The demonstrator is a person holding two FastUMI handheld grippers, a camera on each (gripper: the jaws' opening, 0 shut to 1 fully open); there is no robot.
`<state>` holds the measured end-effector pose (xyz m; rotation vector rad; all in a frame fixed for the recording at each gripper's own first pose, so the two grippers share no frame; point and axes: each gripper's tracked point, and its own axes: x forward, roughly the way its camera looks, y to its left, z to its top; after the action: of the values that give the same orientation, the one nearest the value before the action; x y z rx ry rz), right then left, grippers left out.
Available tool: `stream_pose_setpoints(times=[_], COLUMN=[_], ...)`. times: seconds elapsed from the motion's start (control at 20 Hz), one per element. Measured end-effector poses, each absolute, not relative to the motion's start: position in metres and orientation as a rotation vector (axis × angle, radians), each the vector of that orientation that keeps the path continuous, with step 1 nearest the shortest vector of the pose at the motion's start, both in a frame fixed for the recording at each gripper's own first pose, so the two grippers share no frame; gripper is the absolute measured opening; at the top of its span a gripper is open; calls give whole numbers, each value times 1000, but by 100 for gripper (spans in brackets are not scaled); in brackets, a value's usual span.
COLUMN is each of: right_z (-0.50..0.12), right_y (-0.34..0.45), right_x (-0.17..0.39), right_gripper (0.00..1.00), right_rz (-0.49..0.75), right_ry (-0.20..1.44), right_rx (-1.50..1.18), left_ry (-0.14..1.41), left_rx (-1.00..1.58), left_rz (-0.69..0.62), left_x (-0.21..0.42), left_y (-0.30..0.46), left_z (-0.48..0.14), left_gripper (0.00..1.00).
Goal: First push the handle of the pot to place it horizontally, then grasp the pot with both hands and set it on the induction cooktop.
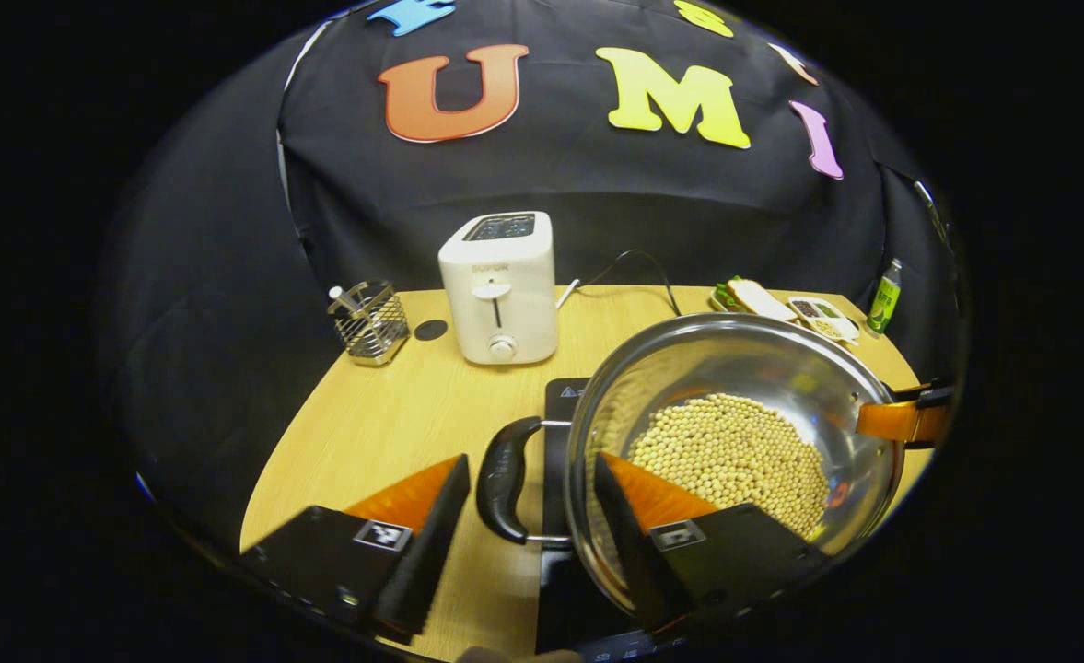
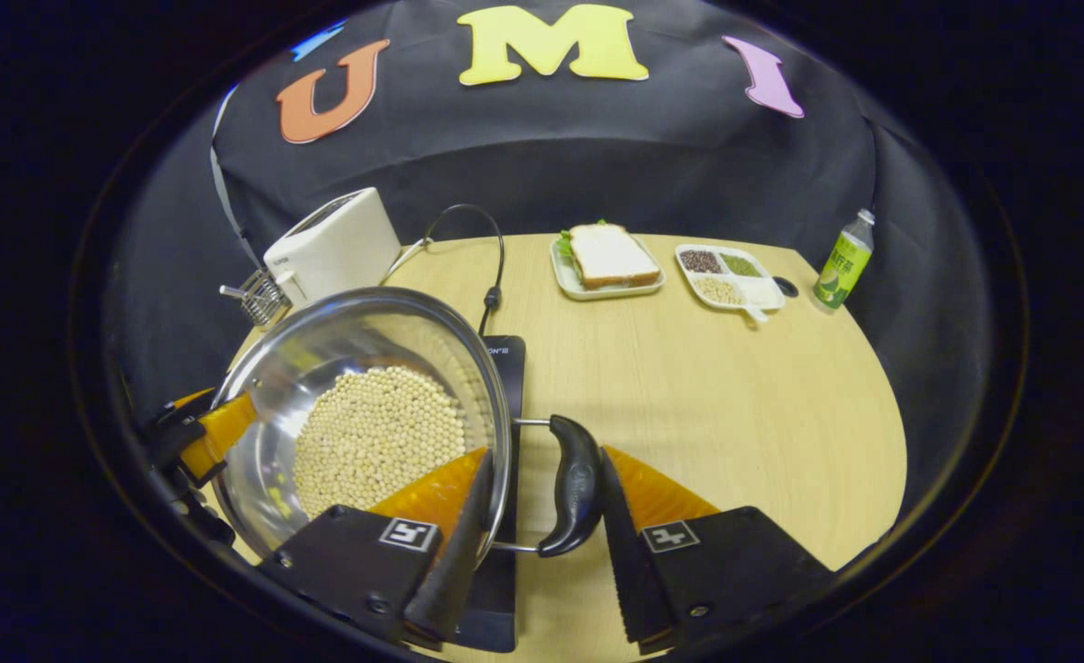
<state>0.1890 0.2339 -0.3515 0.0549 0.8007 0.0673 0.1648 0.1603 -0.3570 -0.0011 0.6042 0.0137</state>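
Note:
The steel pot [image 1: 786, 364] holds pale beans [image 1: 730, 451] and sits over the black induction cooktop [image 1: 563, 398]. My left gripper [image 1: 530, 516] straddles the pot's black left handle [image 1: 503, 479], one finger inside the rim and the other just outside the handle, with a thin gap showing. In the right gripper view the pot [image 2: 320, 322] is at the left. My right gripper [image 2: 546, 511] clamps the black right handle [image 2: 574, 488] between a finger inside the wall and a finger against the handle. The cooktop [image 2: 503, 354] shows behind and below. Whether the pot rests on it is unclear.
At the table's back stand a white toaster [image 1: 500, 290] and a wire utensil holder [image 1: 371, 322]. A sandwich plate [image 2: 608, 260], a divided dish of grains [image 2: 724, 274] and a green bottle [image 2: 843, 260] are at the far right. The cooktop's cord [image 2: 491, 295] trails back.

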Motion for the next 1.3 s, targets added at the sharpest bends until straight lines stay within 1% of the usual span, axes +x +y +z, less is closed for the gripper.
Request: stream_pose_setpoints(times=[0.05, 0.1, 0.15, 0.25, 0.3, 0.45, 0.5, 0.55, 0.6, 0.65, 0.7, 0.8, 0.85, 0.9, 0.95, 1.0, 1.05, 1.15, 1.2, 1.25, 1.3], right_z=[-350, -350, -349, -345, -341, -323, -315, -305, -294, -283, -269, -240, -225, -209, -193, -176, -161, -132, -118, -104, -90], right_y=[232, 231, 231, 233, 232, 233, 234, 231, 229, 225, 221, 214, 205, 193, 182, 172, 164, 144, 135, 123, 116], right_x=[189, 189, 189, 189, 190, 191, 191, 188, 185, 181, 177, 165, 158, 151, 145, 139, 130, 115, 107, 99, 92], right_gripper=[77, 85, 88, 89, 84, 87, 84, 86, 87, 84, 84, 85, 88, 85, 89, 88, 85, 85, 89, 87, 94], right_rz=[65, 73, 80, 91, 94, 120, 129, 136, 143, 151, 160, 191, 194, 184, 175, 169, 165, 163, 164, 155, 169], right_ry=[783, 770, 765, 748, 734, 659, 634, 609, 584, 555, 525, 459, 422, 381, 342, 305, 277, 226, 208, 179, 150], right_rx=[60, 66, 68, 59, 44, -15, -29, -50, -75, -101, -126, -157, -177, -199, -215, -213, -201, -180, -172, -165, -147], left_ry=[583, 575, 571, 545, 534, 482, 458, 434, 409, 375, 336, 272, 241, 213, 188, 168, 148, 111, 91, 78, 58], left_rx=[-14, -28, -35, -22, -12, 20, 37, 55, 71, 82, 87, 95, 97, 96, 95, 93, 89, 79, 71, 56, 40], left_rz=[18, 19, 22, 26, 31, 53, 68, 80, 87, 94, 97, 101, 98, 96, 95, 94, 94, 94, 93, 85, 71], left_x=[165, 163, 159, 157, 155, 153, 152, 150, 148, 144, 140, 128, 119, 112, 102, 92, 82, 70, 63, 57, 52], left_y=[164, 165, 163, 165, 166, 170, 174, 178, 178, 176, 173, 167, 160, 154, 145, 139, 132, 112, 101, 88, 73], left_z=[-356, -355, -352, -345, -341, -322, -312, -300, -287, -270, -253, -219, -202, -186, -171, -158, -146, -117, -104, -92, -80], left_gripper=[97, 99, 97, 97, 97, 97, 97, 97, 97, 97, 97, 97, 97, 97, 96, 96, 96, 96, 96, 96, 96])
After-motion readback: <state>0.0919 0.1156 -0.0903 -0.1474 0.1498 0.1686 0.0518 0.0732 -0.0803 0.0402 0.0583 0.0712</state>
